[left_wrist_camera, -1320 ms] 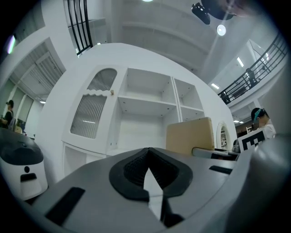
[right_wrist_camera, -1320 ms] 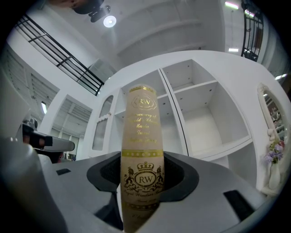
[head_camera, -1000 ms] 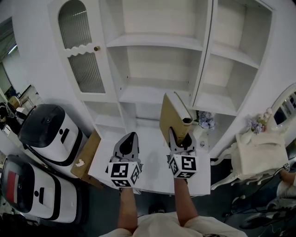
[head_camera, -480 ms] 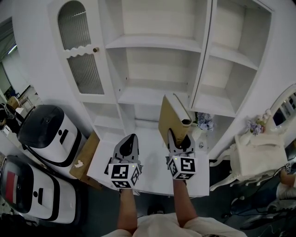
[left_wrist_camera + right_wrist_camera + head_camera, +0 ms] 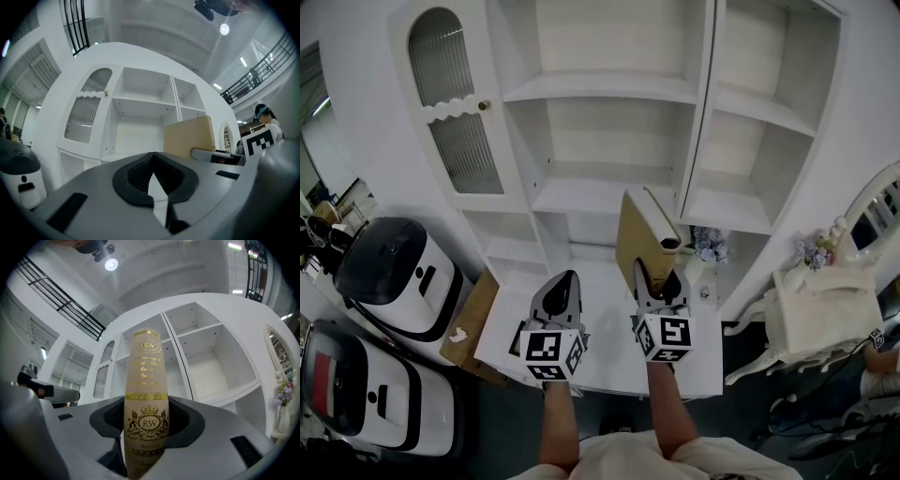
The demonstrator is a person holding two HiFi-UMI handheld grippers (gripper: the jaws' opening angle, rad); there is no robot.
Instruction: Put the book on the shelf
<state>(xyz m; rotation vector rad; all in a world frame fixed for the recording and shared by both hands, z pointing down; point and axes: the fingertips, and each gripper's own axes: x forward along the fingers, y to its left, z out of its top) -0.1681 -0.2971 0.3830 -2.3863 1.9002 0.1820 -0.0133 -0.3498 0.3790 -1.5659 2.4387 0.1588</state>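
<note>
Pinching a tan book (image 5: 636,234) by its gilt-lettered spine, the right claw (image 5: 659,281) (left claw (image 5: 565,279) pressed together) faces white shelves (image 5: 600,87).

Book (image 5: 636,239) before shelf (image 5: 600,89), table (image 5: 609,349) below, perhaps flowers (image 5: 709,244) right of book

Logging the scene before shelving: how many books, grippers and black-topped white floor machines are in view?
Tan hardcover book with gold-lettered spine: 1
Grey two-jaw grippers: 2 (left gripper, right gripper)
White rounded floor machines with black tops: 2
Total: 5
</note>
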